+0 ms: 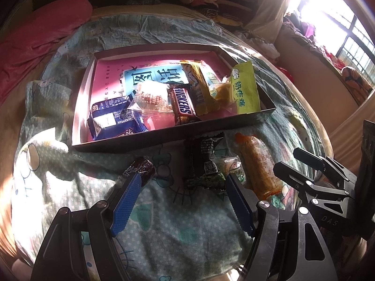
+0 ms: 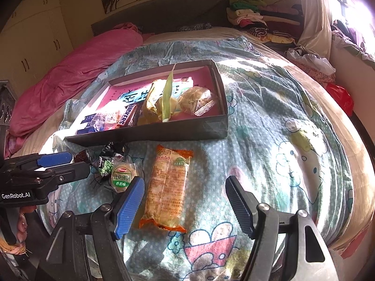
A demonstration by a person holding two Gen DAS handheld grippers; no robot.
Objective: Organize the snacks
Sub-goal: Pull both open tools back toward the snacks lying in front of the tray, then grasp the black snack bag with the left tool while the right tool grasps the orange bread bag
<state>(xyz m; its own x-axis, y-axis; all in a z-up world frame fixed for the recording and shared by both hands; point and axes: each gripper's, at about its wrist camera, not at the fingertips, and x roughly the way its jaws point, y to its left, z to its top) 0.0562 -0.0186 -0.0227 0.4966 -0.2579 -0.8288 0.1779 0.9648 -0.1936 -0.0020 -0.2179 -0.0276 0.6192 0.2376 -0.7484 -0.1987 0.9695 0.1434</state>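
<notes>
Snacks fill my left view: a brown Snickers bar [image 1: 182,106] lies inside the pink-lined box [image 1: 164,133] on the bed, my left gripper [image 1: 182,199] spread, empty. Right view: an orange-wrapped pastry [image 2: 167,188] lies on the quilt [image 2: 281,140] before the box, between my right gripper's [image 2: 185,205] parted fingers, untouched.

A shallow dark cardboard box [image 2: 150,132] with a pink floor lies flat on the bed and holds a Snickers bar [image 1: 183,106], a blue packet [image 1: 112,119], a yellow-green packet [image 1: 243,89] and a wrapped bun [image 2: 199,100]. Just in front of the box lie an orange-ended long cake pack [image 2: 167,187], a green-labelled cracker pack [image 2: 123,175], a dark green pea packet [image 1: 206,161] and a small dark candy [image 1: 143,167].
</notes>
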